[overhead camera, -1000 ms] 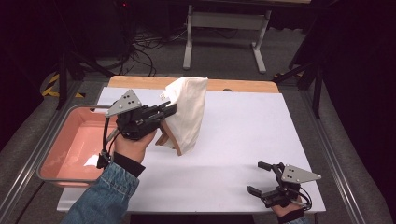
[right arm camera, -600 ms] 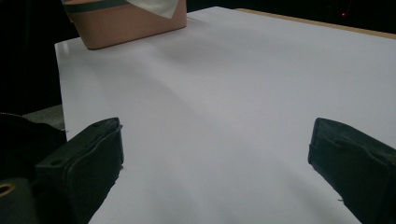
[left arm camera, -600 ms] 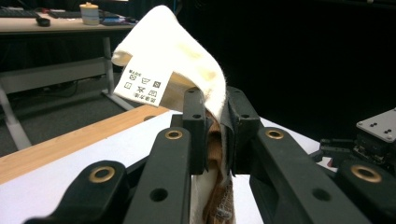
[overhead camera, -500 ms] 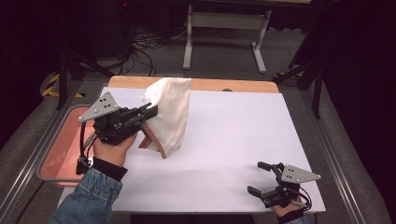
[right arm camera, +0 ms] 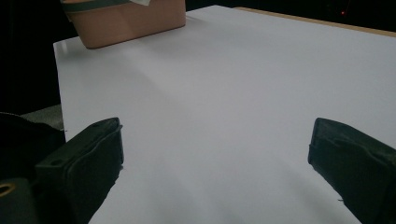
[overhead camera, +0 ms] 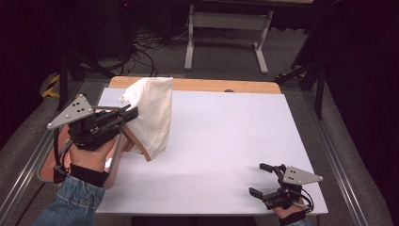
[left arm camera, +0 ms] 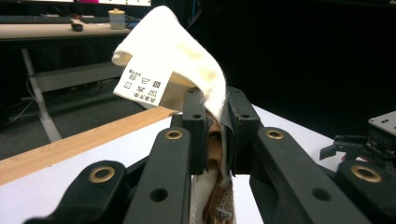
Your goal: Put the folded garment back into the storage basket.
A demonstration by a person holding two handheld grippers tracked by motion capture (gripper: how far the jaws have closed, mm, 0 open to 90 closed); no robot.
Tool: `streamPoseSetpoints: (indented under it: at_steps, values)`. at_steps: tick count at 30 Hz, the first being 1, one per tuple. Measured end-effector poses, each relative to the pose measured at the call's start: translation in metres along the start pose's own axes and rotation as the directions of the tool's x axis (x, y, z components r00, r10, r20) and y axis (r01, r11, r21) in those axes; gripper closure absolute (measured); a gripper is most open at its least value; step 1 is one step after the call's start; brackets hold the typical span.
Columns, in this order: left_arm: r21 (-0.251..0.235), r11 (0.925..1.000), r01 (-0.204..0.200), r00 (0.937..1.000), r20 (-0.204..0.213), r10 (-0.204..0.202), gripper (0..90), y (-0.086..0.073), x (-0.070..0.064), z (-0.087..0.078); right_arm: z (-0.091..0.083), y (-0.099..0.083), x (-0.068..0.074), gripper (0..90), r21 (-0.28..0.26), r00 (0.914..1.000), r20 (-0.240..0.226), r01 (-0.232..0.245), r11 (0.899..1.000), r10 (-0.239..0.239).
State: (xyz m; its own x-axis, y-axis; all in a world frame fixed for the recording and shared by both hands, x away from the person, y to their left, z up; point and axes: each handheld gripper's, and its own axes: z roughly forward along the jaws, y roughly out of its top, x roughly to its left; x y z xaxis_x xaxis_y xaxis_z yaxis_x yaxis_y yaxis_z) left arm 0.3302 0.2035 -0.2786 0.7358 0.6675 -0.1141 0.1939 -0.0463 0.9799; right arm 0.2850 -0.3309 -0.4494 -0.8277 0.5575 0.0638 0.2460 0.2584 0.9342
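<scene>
Left gripper view: my left gripper (left arm camera: 215,135) is clamped on the cream cloth garment with brown lining (left arm camera: 187,51), lifted above the white table (overhead camera: 226,141). Soft, light, limp; best pinched at a doubled edge. My right gripper (overhead camera: 267,181) rests apart, empty.

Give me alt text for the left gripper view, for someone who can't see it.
Seen along its own two black jaws, the left gripper is clamped on a cream cloth with a brown edge, whose top flops over to the left and shows a white care label. Beneath it lies the white table with a wooden edge strip, and the right gripper sits at far right.
</scene>
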Motion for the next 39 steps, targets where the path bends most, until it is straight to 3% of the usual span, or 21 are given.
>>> streamPoseSetpoints:
  at_steps: [22,39]
  values:
    - [-0.013,0.9999,0.004,0.9969,-0.078,-0.005,81.2,-0.004,0.017,-0.053,0.001,-0.001,0.0,3.9,0.007,1.0,0.002,-0.004,1.0,0.004]
    - [-0.029,0.9996,0.006,0.9893,-0.146,-0.01,81.2,-0.007,0.029,-0.093,0.002,-0.001,0.001,3.9,0.012,1.0,0.002,-0.005,1.0,0.005]
